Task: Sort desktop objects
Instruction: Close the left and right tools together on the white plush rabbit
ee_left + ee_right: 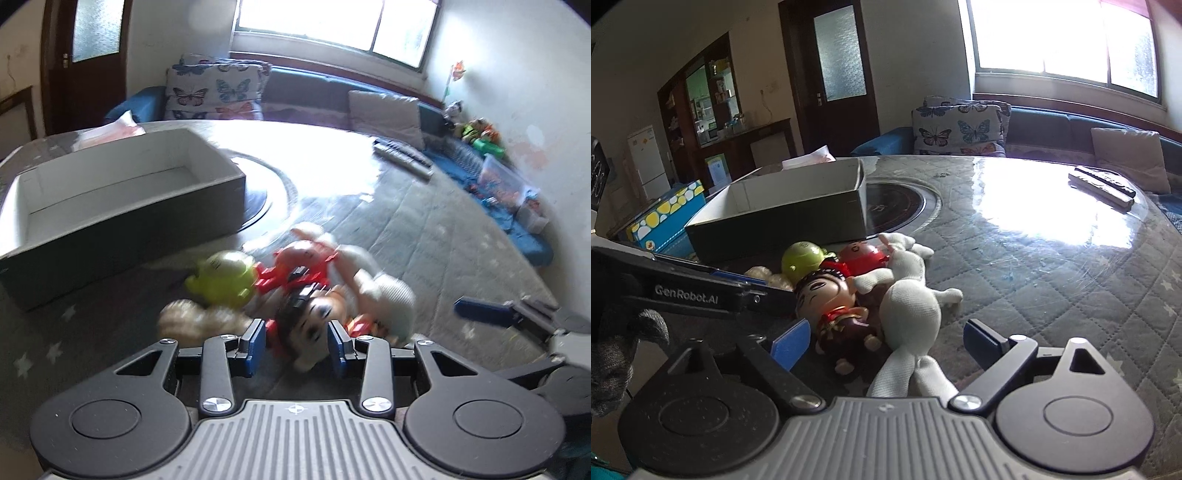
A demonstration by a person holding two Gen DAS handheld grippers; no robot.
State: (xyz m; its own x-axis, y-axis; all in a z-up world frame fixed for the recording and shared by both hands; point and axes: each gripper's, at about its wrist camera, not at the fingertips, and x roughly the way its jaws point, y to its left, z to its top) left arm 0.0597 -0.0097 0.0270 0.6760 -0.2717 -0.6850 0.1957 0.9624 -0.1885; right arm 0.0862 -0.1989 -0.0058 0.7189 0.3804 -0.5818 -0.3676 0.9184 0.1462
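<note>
Left gripper [296,341]: jaws standing apart, bracketing the dark-haired figurine's [314,314] head, not yet pinching.
Right gripper [886,341]: spread wide, gripping nothing.
Toy pile: lying near the open grey cardboard box [783,206], white cloth doll [908,306] rightmost.
</note>
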